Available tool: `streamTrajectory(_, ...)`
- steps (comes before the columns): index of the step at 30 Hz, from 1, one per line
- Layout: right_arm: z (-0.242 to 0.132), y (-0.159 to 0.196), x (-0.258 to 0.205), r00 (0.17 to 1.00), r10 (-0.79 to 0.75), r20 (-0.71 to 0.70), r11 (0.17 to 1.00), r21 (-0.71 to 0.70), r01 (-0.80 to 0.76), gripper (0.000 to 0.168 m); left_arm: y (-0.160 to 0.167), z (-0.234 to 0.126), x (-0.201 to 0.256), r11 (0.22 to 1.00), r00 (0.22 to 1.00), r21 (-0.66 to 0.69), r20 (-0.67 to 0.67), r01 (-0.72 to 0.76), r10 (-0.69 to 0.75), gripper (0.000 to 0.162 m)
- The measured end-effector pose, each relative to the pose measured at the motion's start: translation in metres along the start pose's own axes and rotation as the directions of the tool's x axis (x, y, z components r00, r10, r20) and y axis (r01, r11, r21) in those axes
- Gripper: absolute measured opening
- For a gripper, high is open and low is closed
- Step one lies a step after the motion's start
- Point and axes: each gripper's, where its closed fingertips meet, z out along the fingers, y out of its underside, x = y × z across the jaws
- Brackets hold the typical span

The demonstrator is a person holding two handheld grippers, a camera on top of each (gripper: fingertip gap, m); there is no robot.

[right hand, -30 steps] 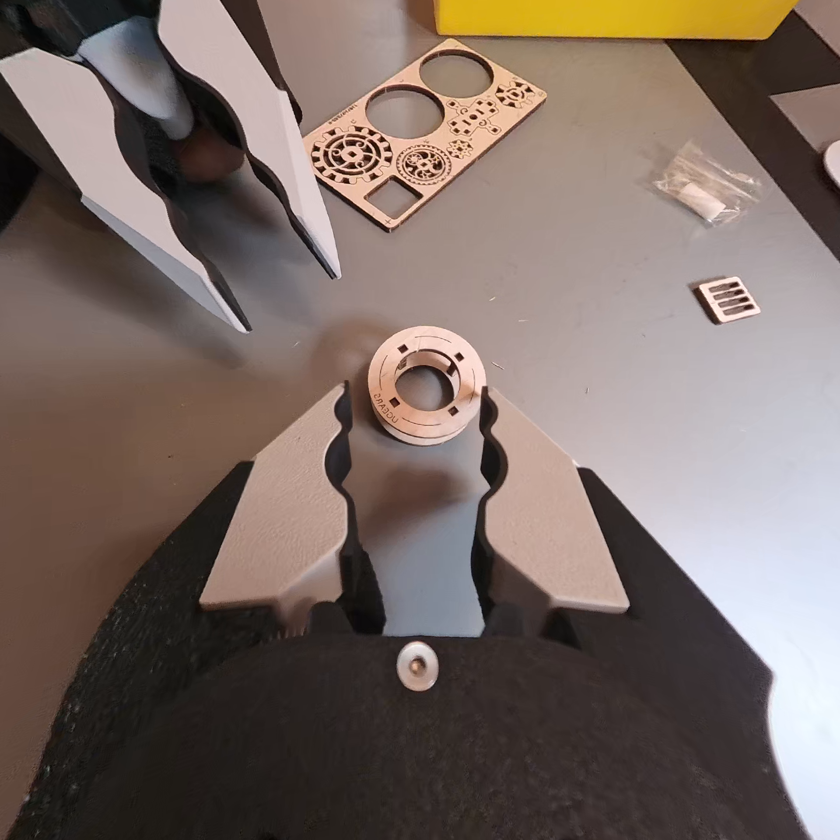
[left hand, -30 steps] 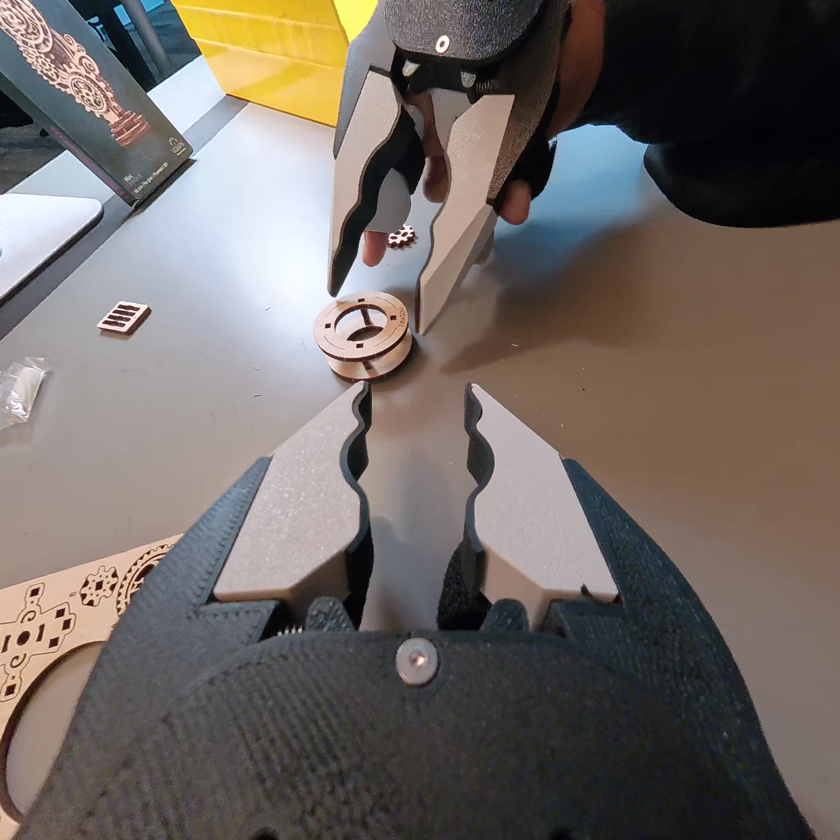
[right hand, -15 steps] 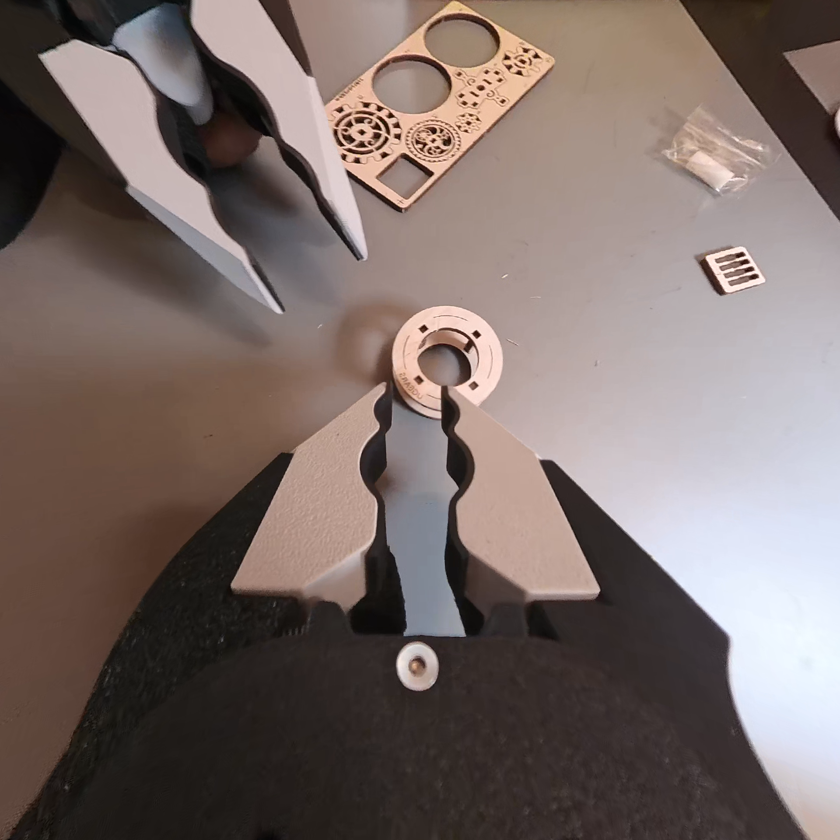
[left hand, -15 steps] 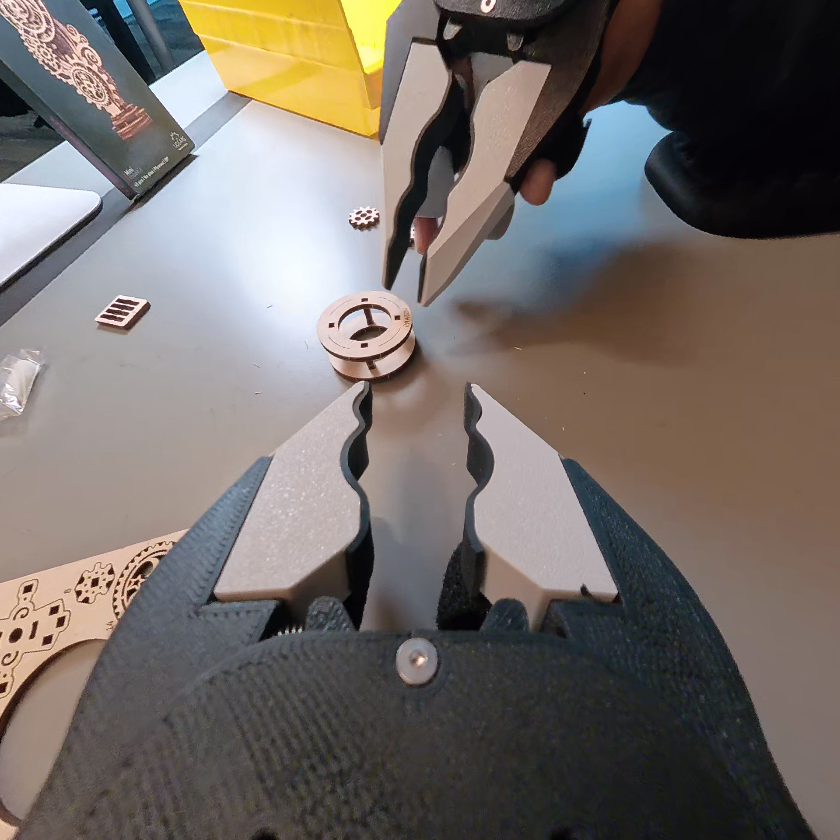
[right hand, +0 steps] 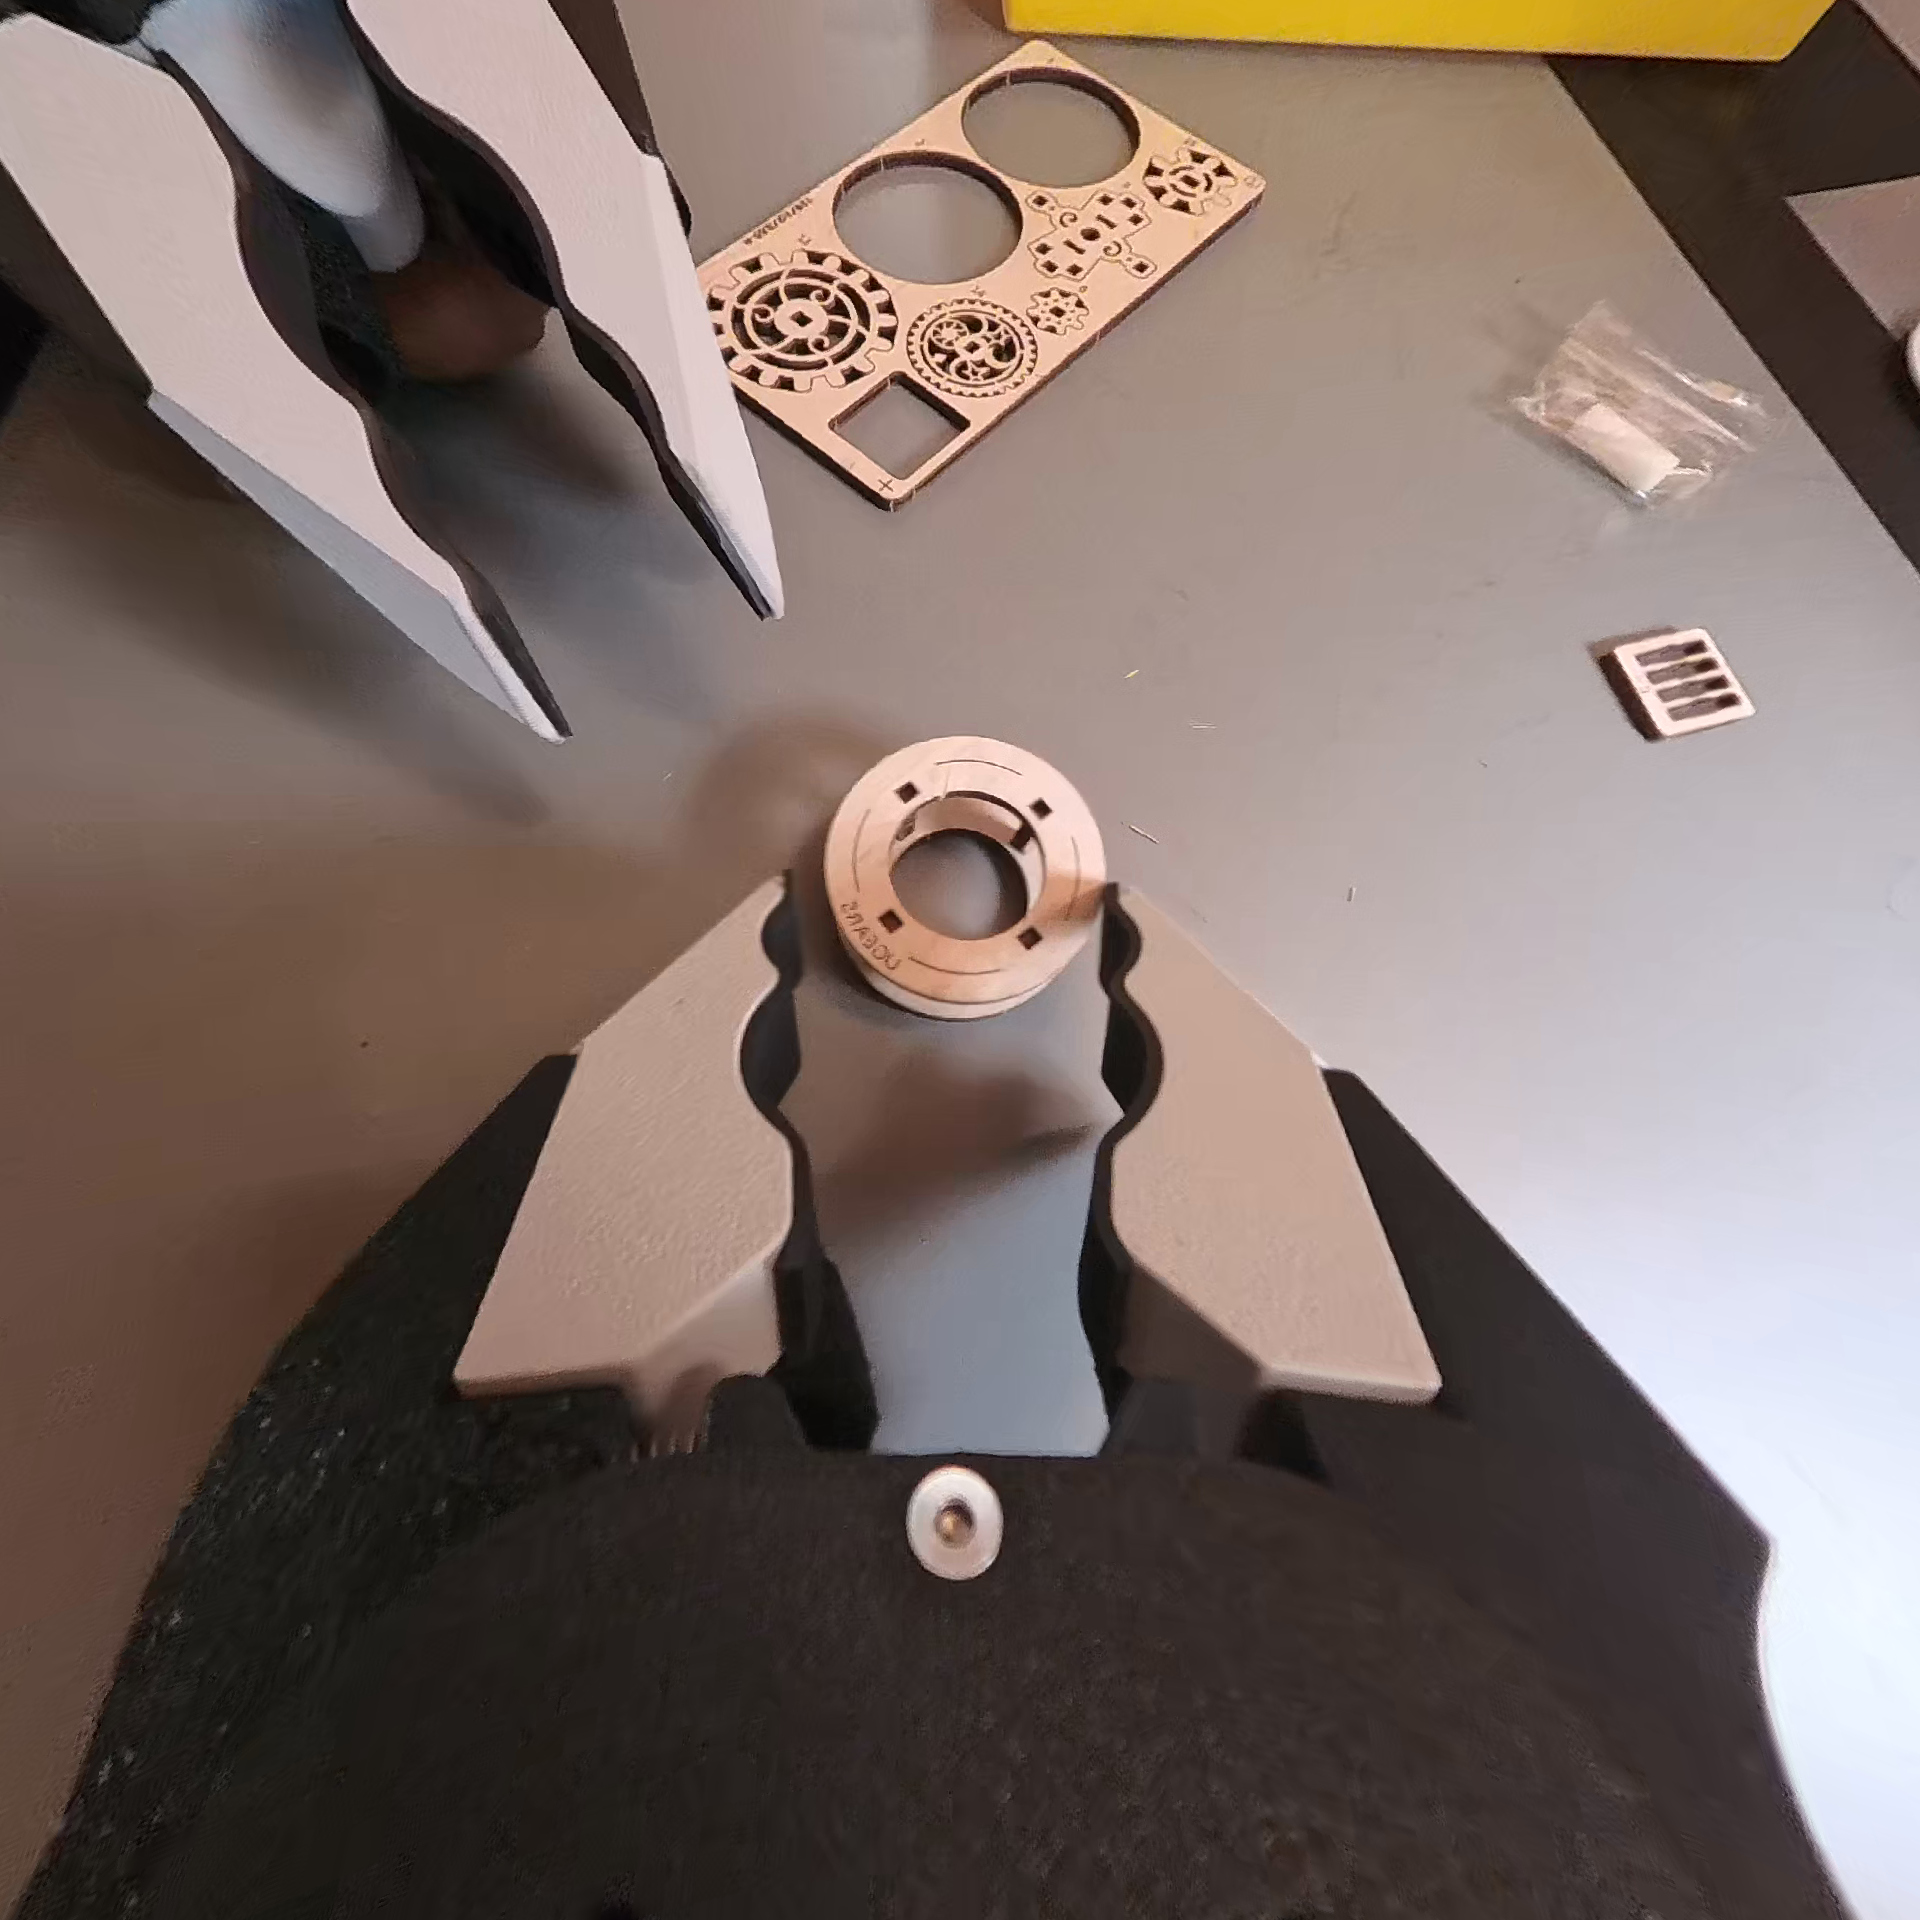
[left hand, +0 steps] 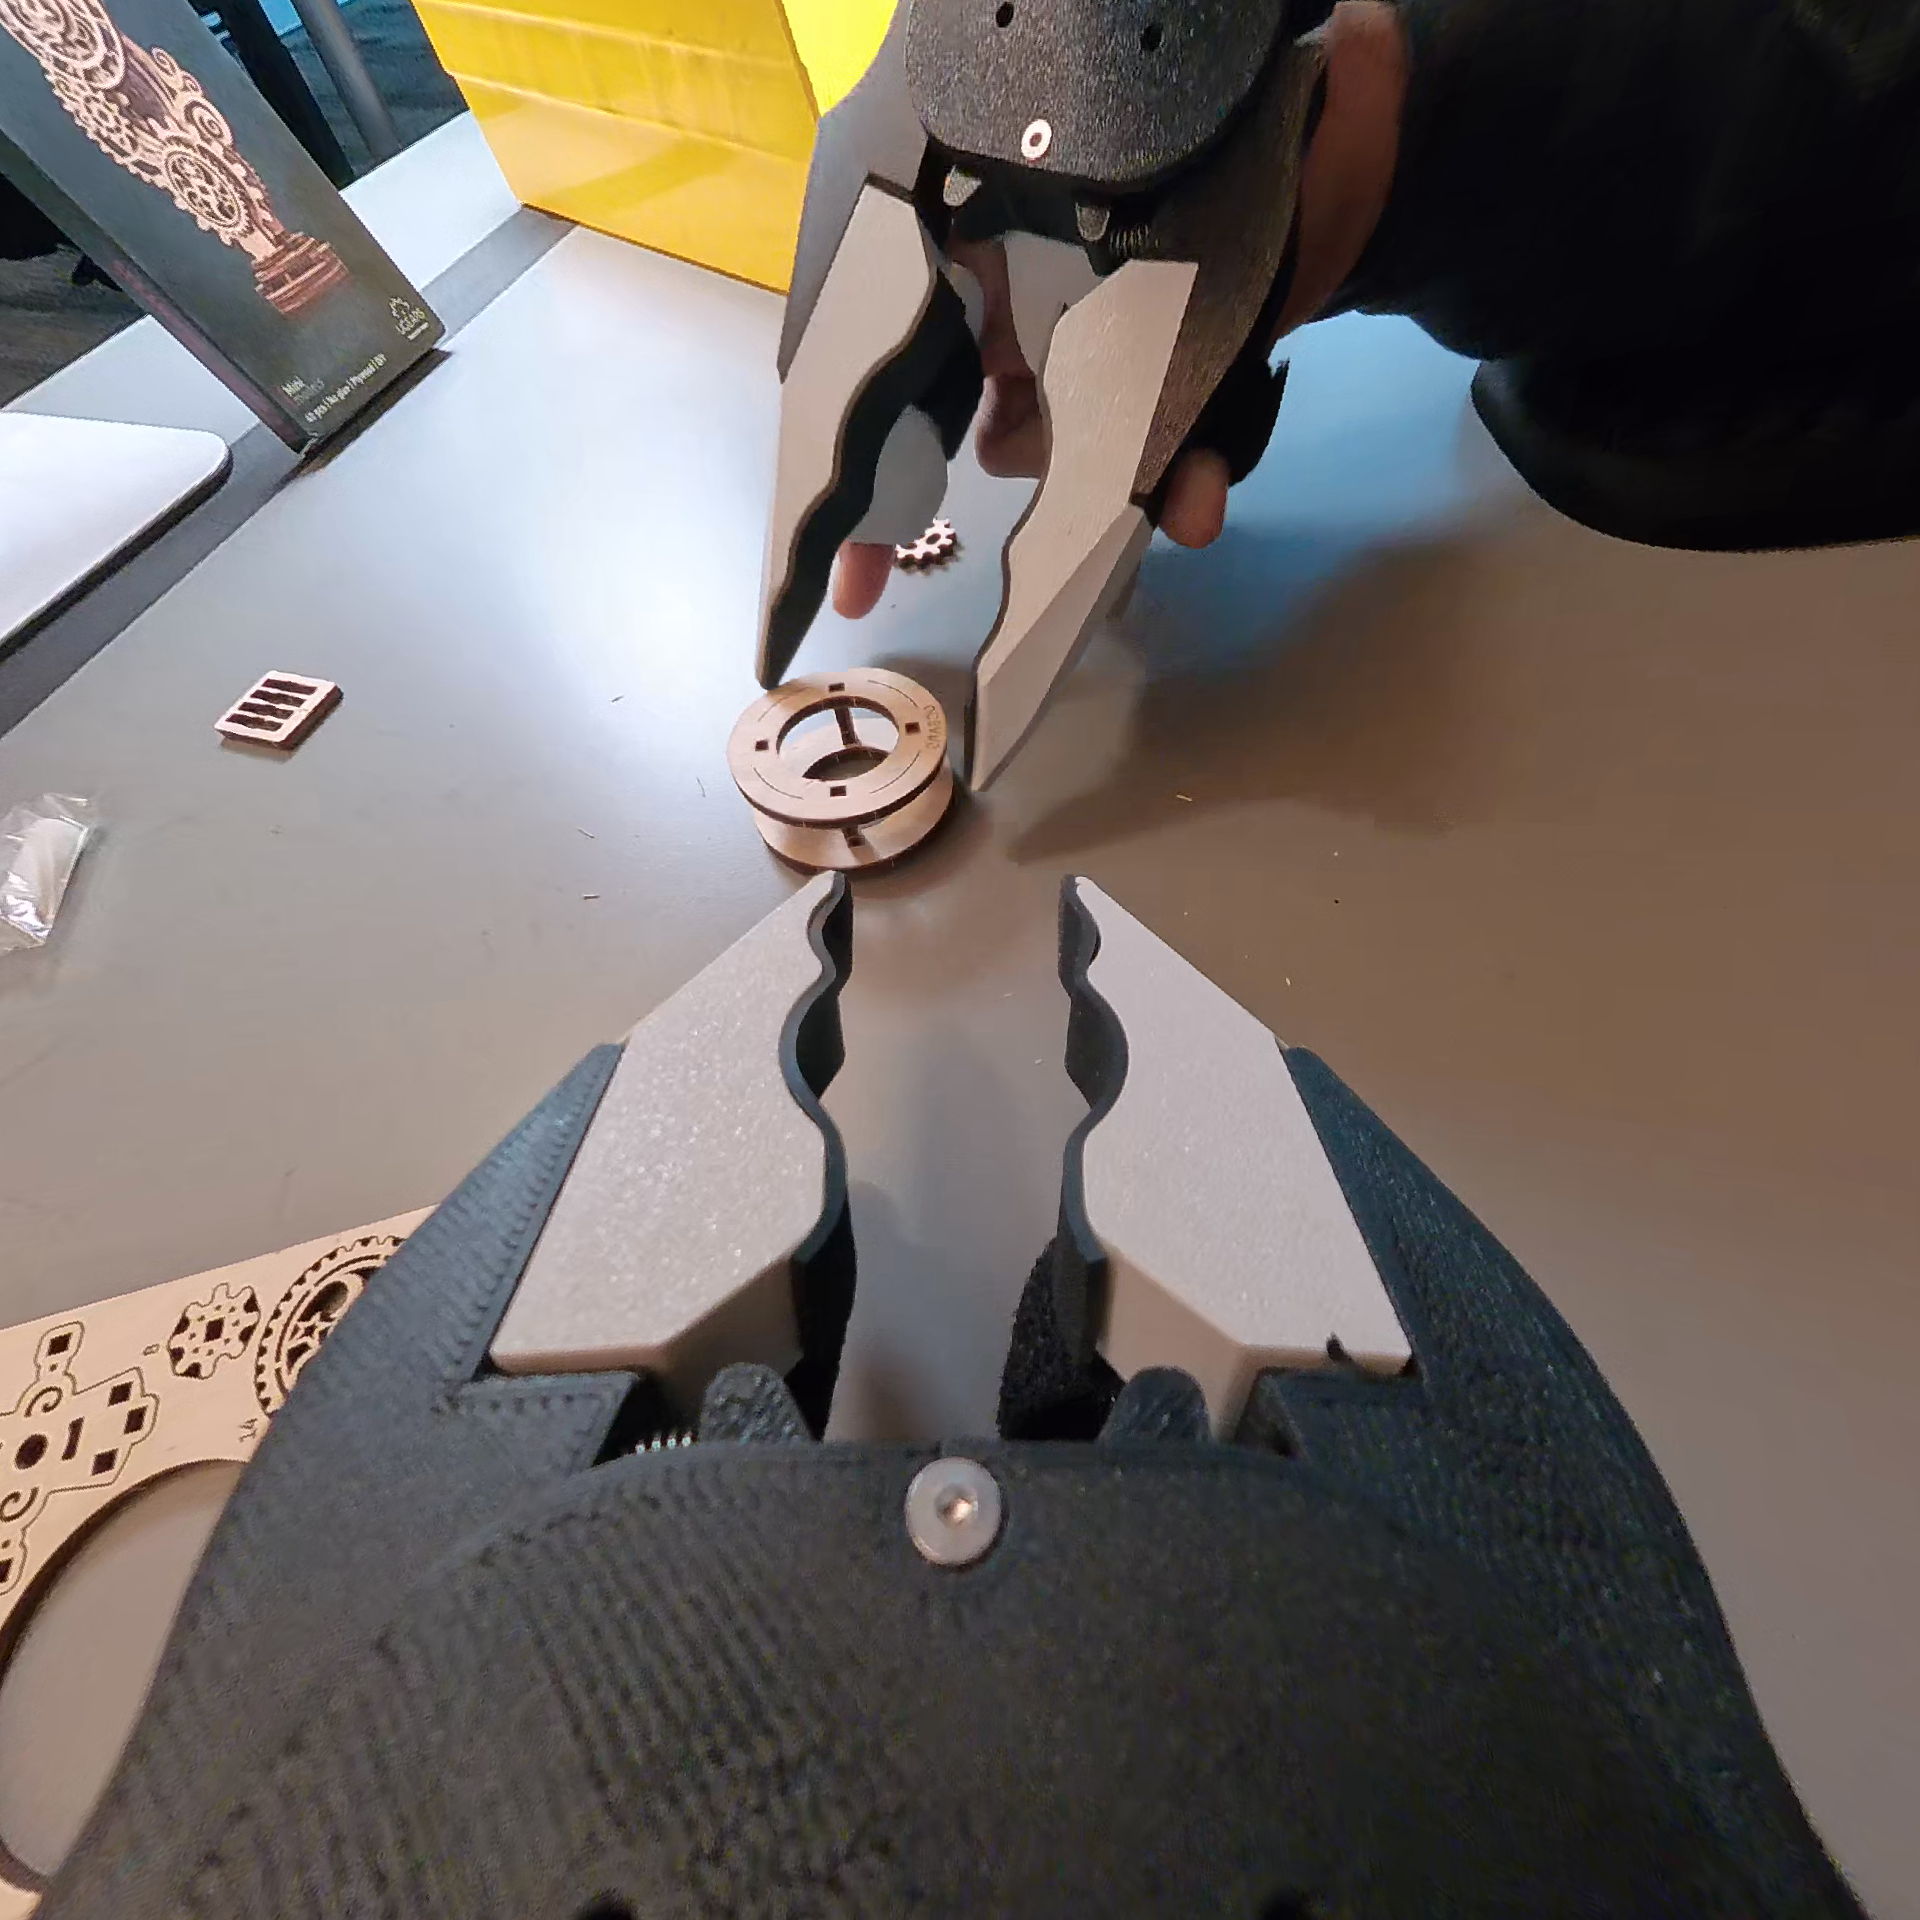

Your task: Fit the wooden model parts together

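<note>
My right claw (right hand: 951, 904) is spread, tips straddling the wooden spool (right hand: 961, 883) lying flat on the grey desk (right hand: 1351, 935); neither tip visibly grips it. My left claw (left hand: 951, 894) is also spread, empty, just short of the spool. Risk: closing off-centre skids the spool or pinches only the top disc, prising the press-fit apart.

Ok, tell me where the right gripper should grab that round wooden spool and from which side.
Grip the wooden spool across its outer rim. It lies flat on the table, two discs stacked with a gap between, so the round edge is the only graspable part. The right gripper, open, already straddles the near edge; probably push forward low, then close.
</note>
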Motion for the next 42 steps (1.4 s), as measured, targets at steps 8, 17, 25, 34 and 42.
streamTrajectory(8, 0.001, 0.002, 0.001, 0.998, -0.028, -0.048, 0.999, -0.024, 0.027, 0.05, 0.0, 0.0, 0.0, 1.0, 1.0, 0.0, -0.001, 0.002, -0.002, 0.039)
streamTrajectory(17, -0.008, 0.011, 0.001, 0.99, 0.072, -0.125, 0.989, -0.12, -0.087, 0.05, 0.0, 0.0, -0.002, 1.0, 1.0, 0.002, -0.006, 0.022, -0.022, 0.039)
streamTrajectory(25, -0.016, 0.012, -0.007, 0.996, 0.067, -0.063, 0.989, -0.131, -0.075, 0.05, 0.0, -0.001, -0.003, 0.999, 0.999, 0.004, -0.011, 0.041, -0.041, 0.039)
streamTrajectory(34, -0.013, 0.012, -0.005, 0.997, 0.052, -0.061, 0.992, -0.11, -0.059, 0.05, 0.0, 0.0, -0.003, 0.999, 0.999, -0.001, -0.006, 0.036, -0.036, 0.038)
streamTrajectory(42, -0.011, 0.01, -0.016, 1.0, 0.007, -0.028, 0.994, -0.109, -0.01, 0.05, 0.003, 0.003, -0.002, 1.0, 1.0, -0.027, 0.011, 0.009, -0.009, 0.038)
